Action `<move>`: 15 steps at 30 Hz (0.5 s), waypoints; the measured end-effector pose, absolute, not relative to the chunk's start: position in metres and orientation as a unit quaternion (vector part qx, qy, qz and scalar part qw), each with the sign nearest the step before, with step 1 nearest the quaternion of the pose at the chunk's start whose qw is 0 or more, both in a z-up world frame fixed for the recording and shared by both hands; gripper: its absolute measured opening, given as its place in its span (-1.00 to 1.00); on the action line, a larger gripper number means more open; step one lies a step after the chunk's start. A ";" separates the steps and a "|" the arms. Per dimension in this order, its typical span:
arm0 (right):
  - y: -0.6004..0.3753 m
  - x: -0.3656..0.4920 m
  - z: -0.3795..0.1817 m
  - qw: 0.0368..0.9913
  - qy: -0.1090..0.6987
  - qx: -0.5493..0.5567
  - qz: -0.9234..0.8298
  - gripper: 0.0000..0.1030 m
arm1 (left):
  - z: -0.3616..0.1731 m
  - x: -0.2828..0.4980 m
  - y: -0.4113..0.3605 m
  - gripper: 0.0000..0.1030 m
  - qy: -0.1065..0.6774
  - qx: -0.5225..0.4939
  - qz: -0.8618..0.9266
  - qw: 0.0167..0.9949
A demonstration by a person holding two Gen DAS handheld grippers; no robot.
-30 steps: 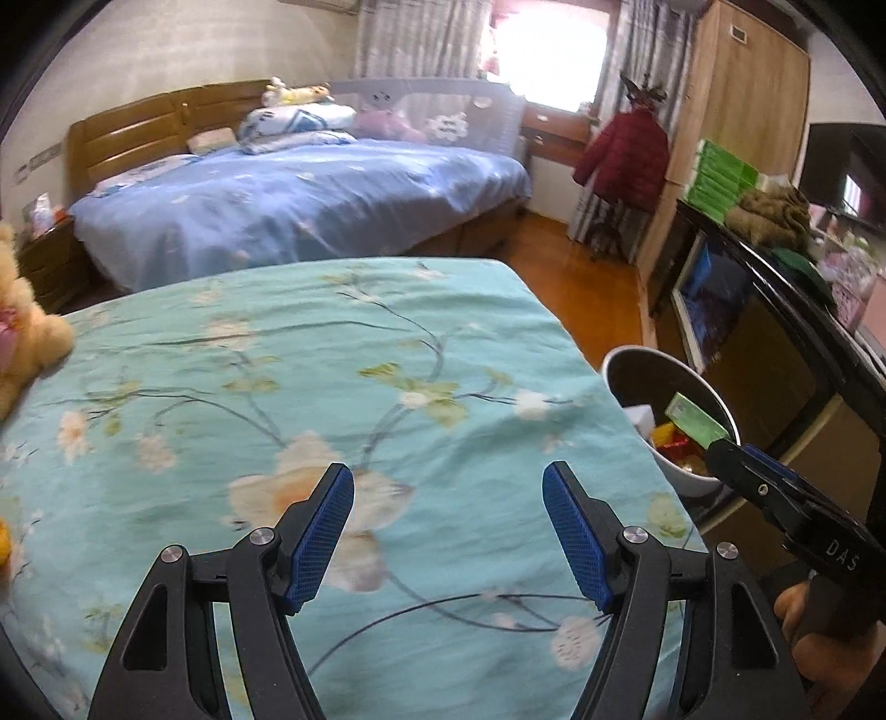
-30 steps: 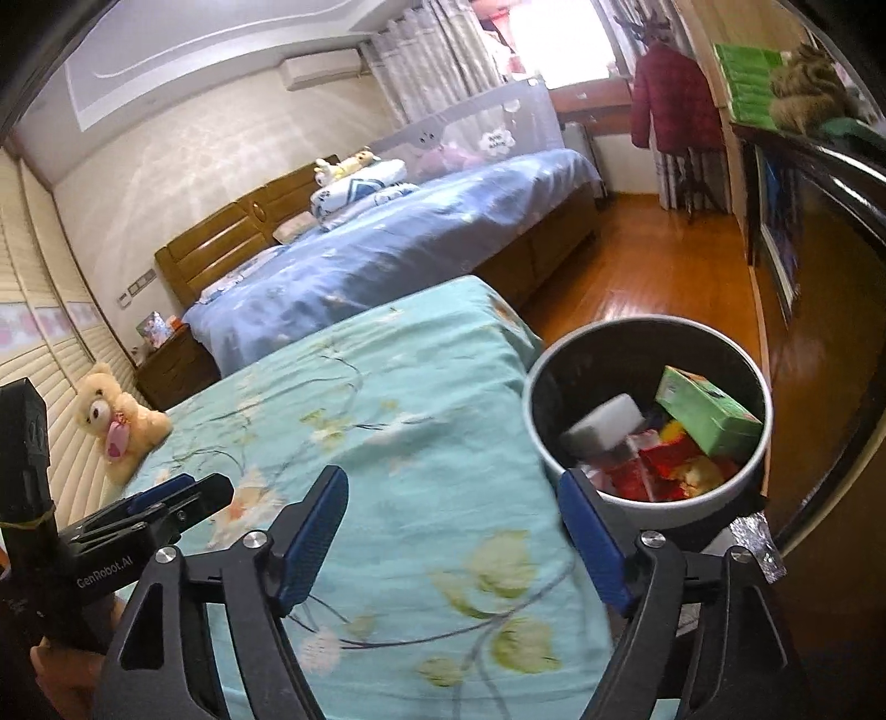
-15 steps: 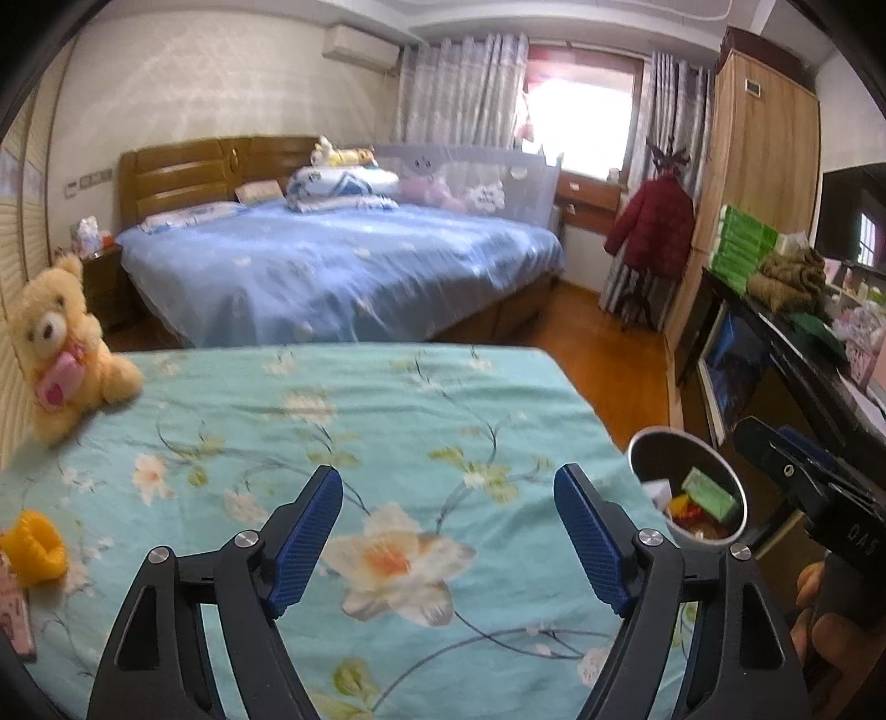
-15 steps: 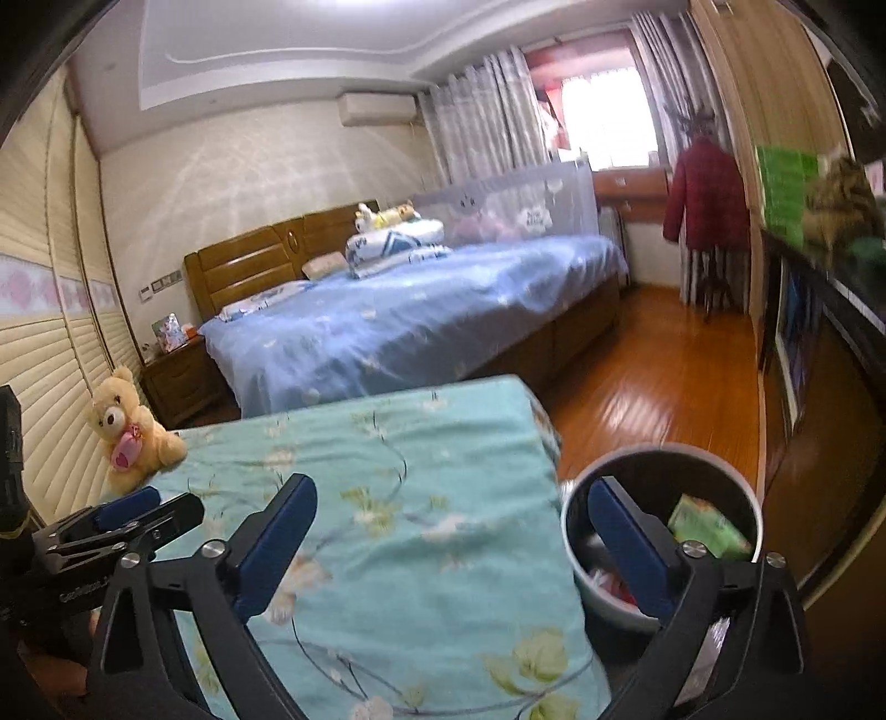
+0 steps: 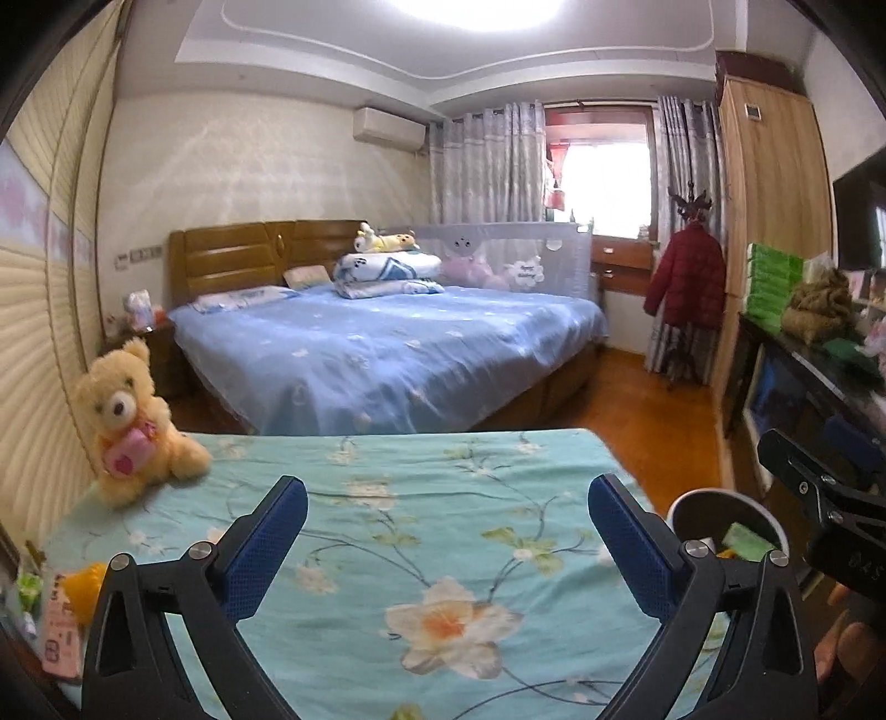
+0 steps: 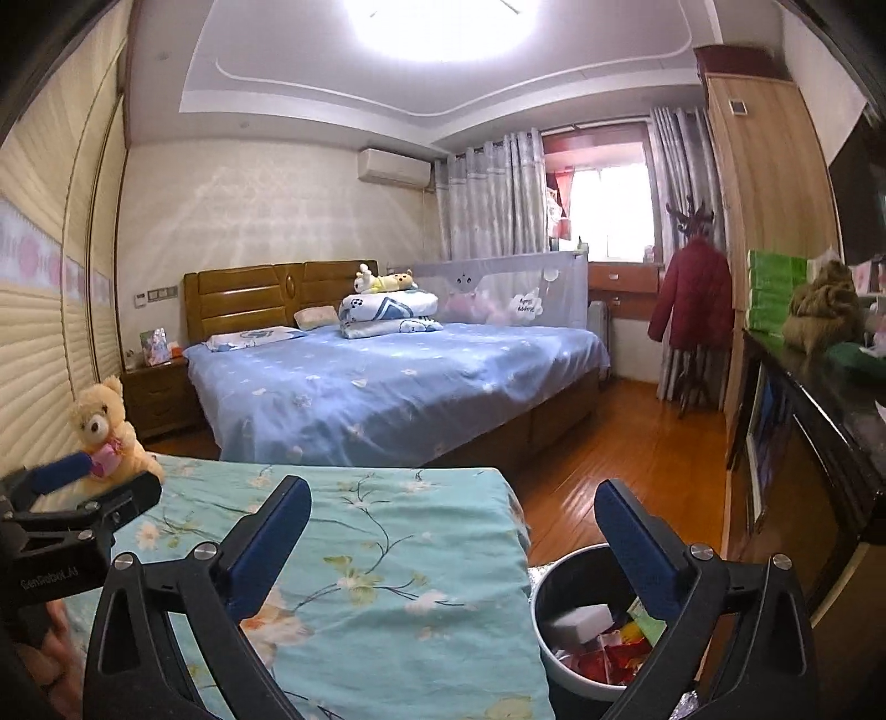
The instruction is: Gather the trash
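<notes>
Near bed point(image 5: 443, 554): foreground, under both views.
Teddy bear point(image 5: 130, 421): on the near bed's far left corner.
Trash bin point(image 6: 559, 587): on the floor point(image 6: 626, 459), just beside the near bed's right edge.
Trash point(image 6: 603, 642): inside the trash bin.
Far bed point(image 5: 387, 354): behind the near bed.
Folded bedding point(image 5: 387, 274): on the far bed, near its headboard.
Cabinet point(image 6: 819, 443): along the right wall, right of the trash bin.

Bright ceiling lamp point(image 6: 437, 22) and window point(image 5: 601, 183) glare; sharp centre, fisheye-bent dark edges.
</notes>
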State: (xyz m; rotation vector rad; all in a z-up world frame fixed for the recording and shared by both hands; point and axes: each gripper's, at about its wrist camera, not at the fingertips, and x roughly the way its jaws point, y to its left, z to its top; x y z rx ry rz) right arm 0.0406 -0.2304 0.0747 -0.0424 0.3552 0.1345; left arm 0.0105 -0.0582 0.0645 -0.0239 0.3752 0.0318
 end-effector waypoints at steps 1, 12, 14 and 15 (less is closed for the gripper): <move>-0.230 0.041 0.072 0.982 0.178 -0.023 0.066 1.00 | 0.061 0.010 -0.061 0.99 0.185 -0.007 0.021 0.982; -0.229 0.047 0.046 0.975 0.211 -0.013 0.072 1.00 | 0.046 0.009 -0.079 0.99 0.194 0.012 0.046 0.980; -0.229 0.047 0.045 0.974 0.213 -0.014 0.071 1.00 | 0.046 0.011 -0.078 0.99 0.196 0.011 0.047 0.979; -0.229 0.047 0.044 0.974 0.214 -0.013 0.071 1.00 | 0.046 0.011 -0.079 0.99 0.197 0.011 0.049 0.979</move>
